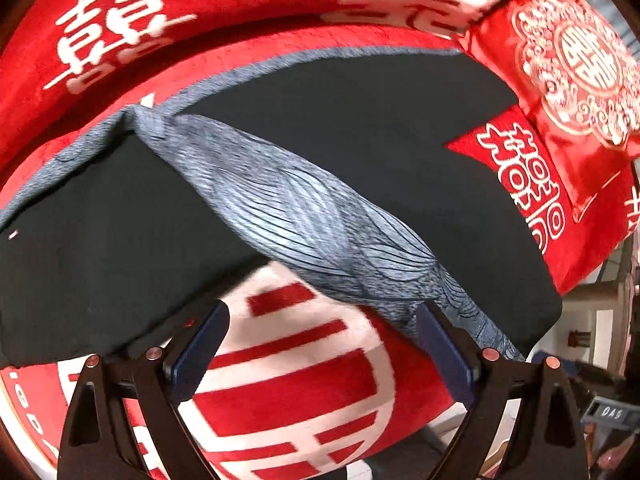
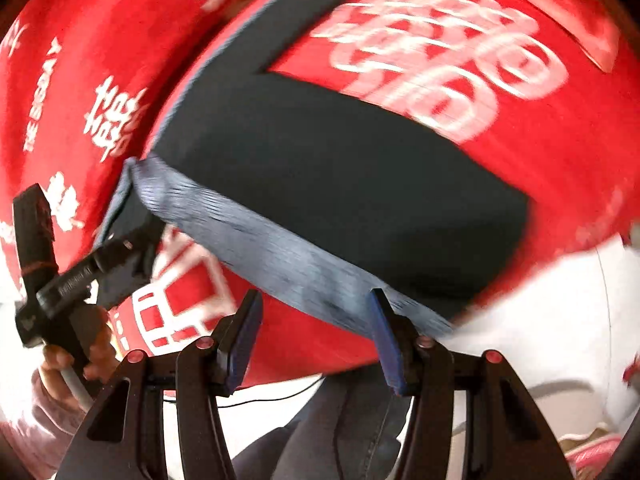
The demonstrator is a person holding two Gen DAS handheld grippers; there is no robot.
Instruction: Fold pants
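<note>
Dark pants with a grey ribbed waistband lie spread on a red bed cover; they also show in the right wrist view. My left gripper is open, its blue pads just short of the waistband's near edge. My right gripper is open, its pads close under the grey waistband, holding nothing. The left gripper shows in the right wrist view at the waistband's left corner, held by a hand.
The red cover with white characters lies over the bed. A red embroidered pillow sits at the far right by one pant leg. The bed's near edge, white floor and the person's legs lie below.
</note>
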